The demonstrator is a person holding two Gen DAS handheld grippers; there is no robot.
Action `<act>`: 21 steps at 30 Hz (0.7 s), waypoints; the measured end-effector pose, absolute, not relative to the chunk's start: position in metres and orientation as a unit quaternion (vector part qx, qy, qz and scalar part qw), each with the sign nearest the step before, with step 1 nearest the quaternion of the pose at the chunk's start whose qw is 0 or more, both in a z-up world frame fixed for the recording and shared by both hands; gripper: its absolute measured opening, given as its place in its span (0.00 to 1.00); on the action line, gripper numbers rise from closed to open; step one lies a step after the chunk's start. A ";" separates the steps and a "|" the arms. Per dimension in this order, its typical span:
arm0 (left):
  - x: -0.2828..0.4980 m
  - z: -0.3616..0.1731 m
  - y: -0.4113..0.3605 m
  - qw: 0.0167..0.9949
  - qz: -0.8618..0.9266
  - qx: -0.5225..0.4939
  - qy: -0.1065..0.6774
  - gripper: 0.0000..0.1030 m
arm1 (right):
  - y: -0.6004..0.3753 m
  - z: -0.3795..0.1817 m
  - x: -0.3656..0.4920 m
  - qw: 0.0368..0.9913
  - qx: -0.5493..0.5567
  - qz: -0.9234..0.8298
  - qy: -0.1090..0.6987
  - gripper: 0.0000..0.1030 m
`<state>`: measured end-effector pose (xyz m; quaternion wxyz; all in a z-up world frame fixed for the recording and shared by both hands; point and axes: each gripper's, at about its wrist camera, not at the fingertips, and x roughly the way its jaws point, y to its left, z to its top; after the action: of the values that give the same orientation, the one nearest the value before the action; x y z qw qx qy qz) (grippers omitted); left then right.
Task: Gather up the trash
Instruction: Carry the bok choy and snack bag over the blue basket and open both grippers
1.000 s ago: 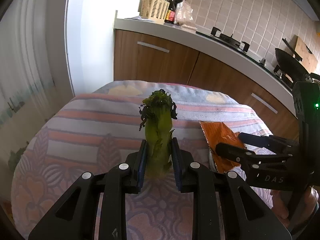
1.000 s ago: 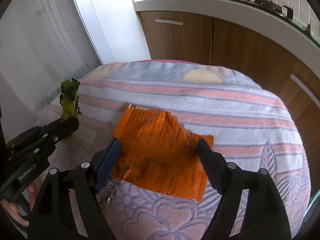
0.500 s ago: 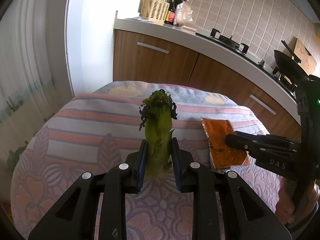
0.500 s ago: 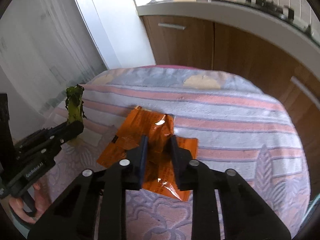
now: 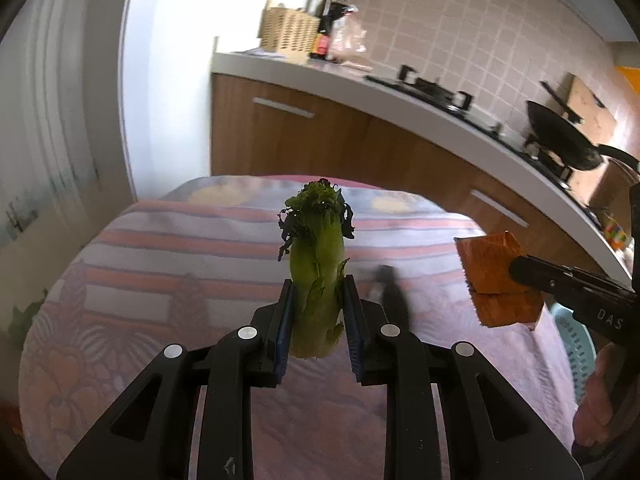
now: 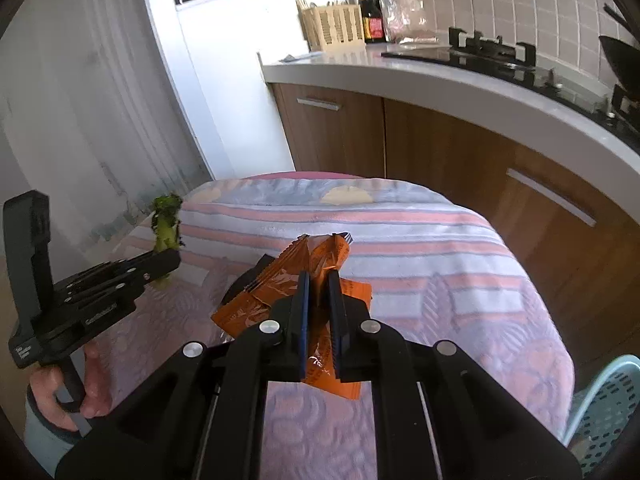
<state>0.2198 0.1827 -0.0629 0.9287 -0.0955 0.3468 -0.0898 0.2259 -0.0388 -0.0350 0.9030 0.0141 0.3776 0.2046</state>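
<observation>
My left gripper (image 5: pixel 316 300) is shut on a green vegetable stalk (image 5: pixel 317 264) with dark wilted leaves on top, held upright above the cloth-covered table (image 5: pixel 160 280). In the right wrist view the same stalk (image 6: pixel 165 228) sticks up from the left gripper (image 6: pixel 170 260) at the left. My right gripper (image 6: pixel 319 280) is shut on a crumpled orange wrapper (image 6: pixel 276 292), lifted off the table. The left wrist view shows that wrapper (image 5: pixel 496 280) hanging from the right gripper (image 5: pixel 516 270) at the right edge.
The striped pink and grey cloth covers a table (image 6: pixel 420 240) in front of brown cabinets (image 6: pixel 440 148) under a white counter. A light blue perforated basket (image 6: pixel 608 412) stands beside the table at the lower right. A hand (image 6: pixel 60 392) holds the left gripper's handle.
The right gripper's jaws closed on the orange wrapper and lifted it off the cloth. The left gripper rose slightly, still holding the stalk.
</observation>
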 end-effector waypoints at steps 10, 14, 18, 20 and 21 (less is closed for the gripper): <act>0.158 -0.026 0.105 0.927 -0.158 -0.081 0.329 0.21 | -0.116 -0.005 0.154 0.923 0.040 0.184 0.337 0.07; 0.145 -0.019 0.055 0.919 -0.204 -0.079 0.328 0.21 | -0.155 0.006 0.134 0.930 0.060 0.161 0.324 0.07; 0.139 -0.018 0.003 0.907 -0.245 -0.069 0.335 0.21 | -0.205 0.015 0.110 0.940 0.077 0.125 0.309 0.07; 0.138 -0.018 -0.026 0.900 -0.267 -0.064 0.338 0.21 | -0.230 0.016 0.100 0.943 0.082 0.104 0.304 0.07; 0.138 -0.018 -0.043 0.895 -0.278 -0.061 0.342 0.21 | -0.245 0.015 0.094 0.945 0.085 0.092 0.303 0.07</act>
<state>0.1385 -0.0426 -0.0177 0.8955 -0.0613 0.3419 -0.2785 0.0945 -0.2451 0.0152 0.9447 0.0851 0.3030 0.0917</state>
